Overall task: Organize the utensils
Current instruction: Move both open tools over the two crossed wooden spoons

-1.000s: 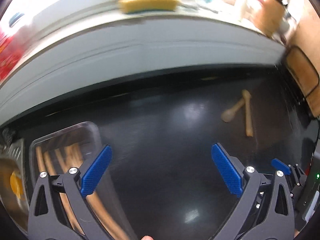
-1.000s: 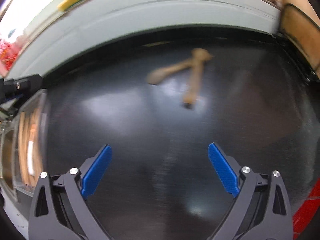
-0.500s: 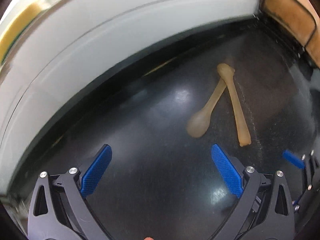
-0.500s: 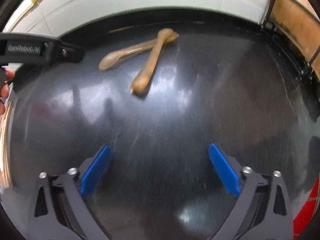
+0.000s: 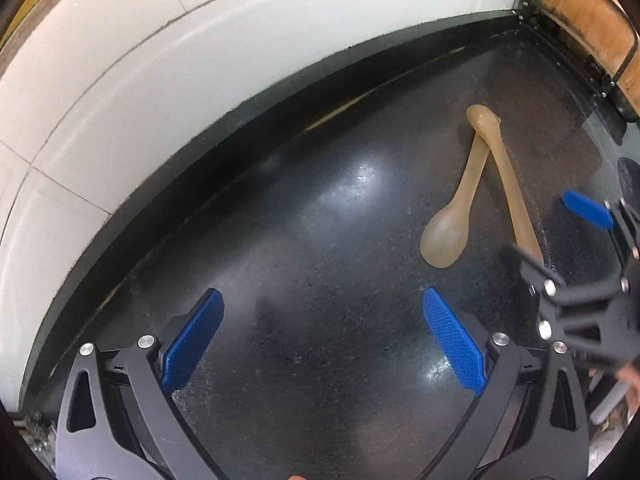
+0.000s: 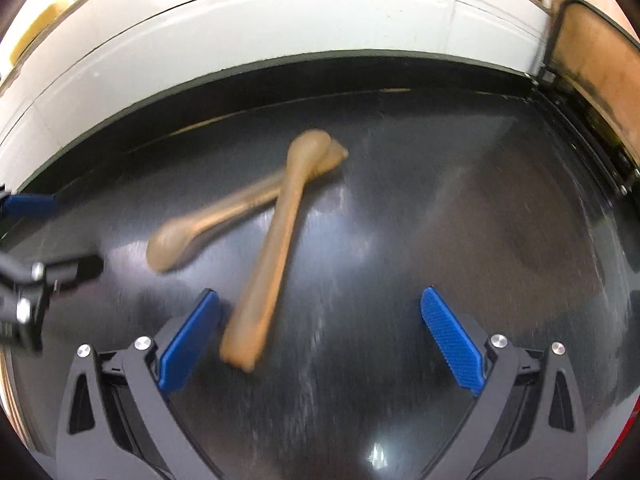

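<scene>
The glossy black stone countertop (image 5: 304, 248) fills most of both views, speckled and streaked with fine scratches, throwing back white glare patches. Its far edge meets a wall of white glazed tiles (image 5: 200, 60) with thin grey grout lines, a dark band running along the joint. At the right end the counter stops against a brown wooden board framed in black wire (image 5: 588, 12), which closes that corner. Broad bare counter lies in front of and between the two tools, with open room toward the wall.

The left gripper (image 5: 323, 336) is black plastic with blue ribbed pads; its jaws stand wide apart over bare counter, holding nothing. The right gripper (image 6: 320, 340), of the same make, is also spread wide and empty; in the left wrist view it (image 5: 568, 236) shows blurred at the right edge.

Two pale tan wooden utensils lie on the counter toward the right corner, crossed at their far ends into a narrow V. The long tan wooden stick-shaped utensil (image 6: 272, 248) lies on top, its near end just beside the right gripper's left pad, inside the open jaws. The tan wooden spoon with an oval bowl (image 5: 456, 212) angles away beneath it, its bowl lying ahead of the left gripper's right pad. The right wrist view is motion-blurred
</scene>
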`<state>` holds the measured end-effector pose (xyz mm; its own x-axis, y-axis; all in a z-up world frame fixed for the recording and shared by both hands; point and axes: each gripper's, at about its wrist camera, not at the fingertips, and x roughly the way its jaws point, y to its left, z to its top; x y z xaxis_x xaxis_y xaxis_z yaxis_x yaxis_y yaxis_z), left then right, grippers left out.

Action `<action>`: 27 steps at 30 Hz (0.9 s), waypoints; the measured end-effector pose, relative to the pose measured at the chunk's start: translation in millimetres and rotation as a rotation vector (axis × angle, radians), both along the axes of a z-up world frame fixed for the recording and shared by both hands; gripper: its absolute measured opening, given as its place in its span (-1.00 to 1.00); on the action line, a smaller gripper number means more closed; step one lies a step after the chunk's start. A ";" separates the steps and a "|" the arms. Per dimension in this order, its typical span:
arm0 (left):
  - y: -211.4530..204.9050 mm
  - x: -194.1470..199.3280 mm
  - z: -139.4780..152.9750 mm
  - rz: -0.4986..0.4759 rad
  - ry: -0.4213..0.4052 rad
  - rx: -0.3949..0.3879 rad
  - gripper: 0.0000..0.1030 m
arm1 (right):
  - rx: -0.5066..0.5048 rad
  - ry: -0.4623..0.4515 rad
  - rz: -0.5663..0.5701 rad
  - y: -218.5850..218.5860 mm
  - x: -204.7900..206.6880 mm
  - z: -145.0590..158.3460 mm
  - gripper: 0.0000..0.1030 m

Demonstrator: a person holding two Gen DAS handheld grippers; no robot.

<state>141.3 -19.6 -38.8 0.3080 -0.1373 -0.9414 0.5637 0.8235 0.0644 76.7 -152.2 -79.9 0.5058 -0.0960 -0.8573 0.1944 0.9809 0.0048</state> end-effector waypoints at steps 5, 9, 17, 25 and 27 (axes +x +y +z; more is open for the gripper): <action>-23.9 10.2 -6.1 -0.089 0.007 -0.013 0.88 | 0.002 0.008 0.003 -6.5 15.6 0.5 0.89; -43.6 18.6 -12.1 -0.173 0.010 0.000 0.88 | 0.000 0.013 0.029 -10.6 21.2 0.8 0.88; -70.1 26.9 -25.5 -0.276 0.062 -0.010 0.89 | 0.002 0.006 0.053 -21.2 28.7 2.9 0.72; -95.3 34.8 -28.7 -0.401 0.035 -0.040 0.90 | 0.032 -0.021 0.177 -15.9 32.8 11.7 -0.25; -100.7 34.4 -28.5 -0.433 0.029 -0.045 0.90 | 0.038 -0.022 0.176 -16.2 32.5 12.5 -0.27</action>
<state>175.8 -120.3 -67.3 0.1862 -0.2888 -0.9391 0.8588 0.5121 0.0128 109.2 -168.5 -67.4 0.5311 0.0275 -0.8469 0.0196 0.9988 0.0447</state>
